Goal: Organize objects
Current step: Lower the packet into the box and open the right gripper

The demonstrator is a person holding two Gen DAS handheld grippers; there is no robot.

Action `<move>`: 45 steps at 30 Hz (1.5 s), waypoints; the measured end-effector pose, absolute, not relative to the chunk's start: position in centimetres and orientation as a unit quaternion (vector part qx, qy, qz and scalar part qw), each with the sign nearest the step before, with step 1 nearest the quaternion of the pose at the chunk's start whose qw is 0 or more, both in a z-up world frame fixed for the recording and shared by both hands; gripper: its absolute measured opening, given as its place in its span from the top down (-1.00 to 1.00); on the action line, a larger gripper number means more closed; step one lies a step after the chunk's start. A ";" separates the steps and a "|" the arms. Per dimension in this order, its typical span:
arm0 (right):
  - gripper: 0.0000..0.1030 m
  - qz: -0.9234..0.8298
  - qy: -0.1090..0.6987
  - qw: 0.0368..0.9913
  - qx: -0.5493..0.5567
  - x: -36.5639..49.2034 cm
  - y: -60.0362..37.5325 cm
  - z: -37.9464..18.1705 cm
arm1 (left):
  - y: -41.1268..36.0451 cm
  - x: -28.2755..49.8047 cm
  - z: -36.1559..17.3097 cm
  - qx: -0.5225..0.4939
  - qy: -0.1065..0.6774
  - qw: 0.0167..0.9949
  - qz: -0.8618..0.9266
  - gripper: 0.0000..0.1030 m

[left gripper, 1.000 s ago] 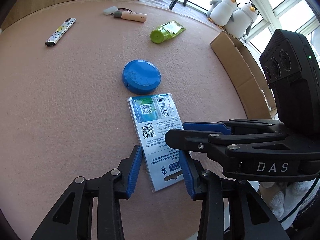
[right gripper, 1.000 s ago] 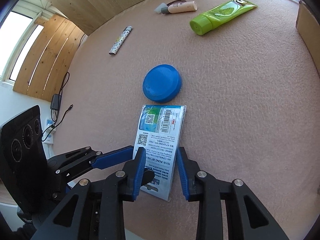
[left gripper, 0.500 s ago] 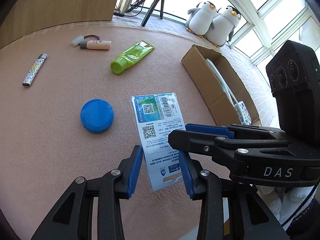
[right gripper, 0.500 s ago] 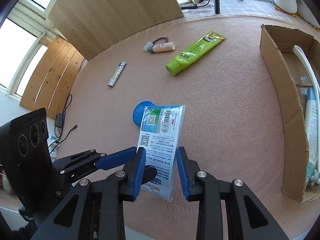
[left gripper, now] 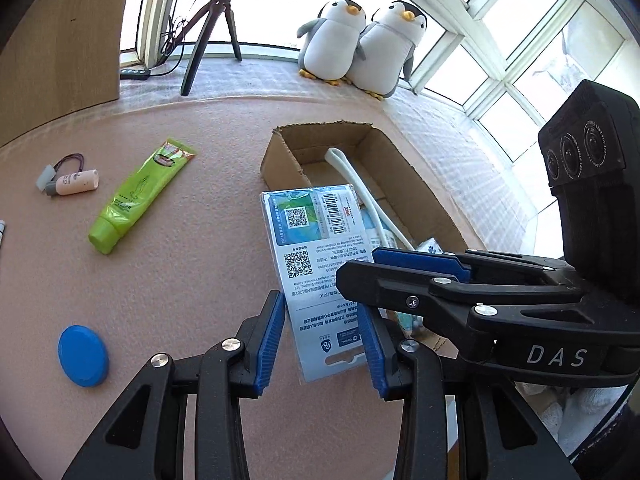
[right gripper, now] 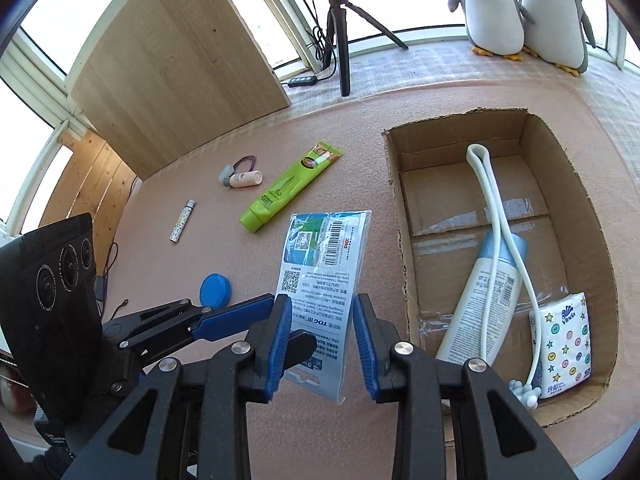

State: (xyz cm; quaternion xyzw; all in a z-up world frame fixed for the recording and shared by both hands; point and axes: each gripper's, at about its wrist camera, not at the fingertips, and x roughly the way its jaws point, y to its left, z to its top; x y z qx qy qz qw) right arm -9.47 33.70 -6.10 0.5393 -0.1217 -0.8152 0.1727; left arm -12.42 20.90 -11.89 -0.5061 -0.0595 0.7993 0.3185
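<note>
Left wrist view: the left gripper (left gripper: 326, 338) is holding the flat packet (left gripper: 320, 264) in its jaws above the pink table (left gripper: 180, 280), beside the cardboard box (left gripper: 352, 160)

Right wrist view: the right gripper (right gripper: 320, 340) is also gripping the packet (right gripper: 320, 268) in its jaws

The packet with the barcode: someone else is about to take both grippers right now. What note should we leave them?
Left gripper and right gripper: both closed on the packet, which is held in the air beside the cardboard box.
Done: a white bottle, a white cord and a tissue pack lie in the box.
Left: put the packet in the box. The green tube, blue lid, small pink bottle and patterned stick are still on the table.
</note>
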 end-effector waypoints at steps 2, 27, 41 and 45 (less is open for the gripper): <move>0.43 -0.818 -0.119 0.169 0.537 -10.2 34.8 -5.8 | 22.4 -13.2 -11.9 -0.504 -0.058 0.322 0.799 0.22; 0.42 -0.825 -0.140 0.118 0.535 -14.3 41.3 -7.1 | 28.8 -17.3 -13.0 -0.510 -0.047 0.327 0.794 0.22; 0.35 -0.825 -0.142 0.137 0.530 -12.5 37.2 -7.1 | 21.7 -15.9 -13.1 -0.514 -0.061 0.280 0.809 0.22; 0.25 -0.822 -0.142 0.147 0.531 -11.9 35.3 -7.3 | 18.1 -15.2 -13.5 -0.514 -0.064 0.254 0.816 0.22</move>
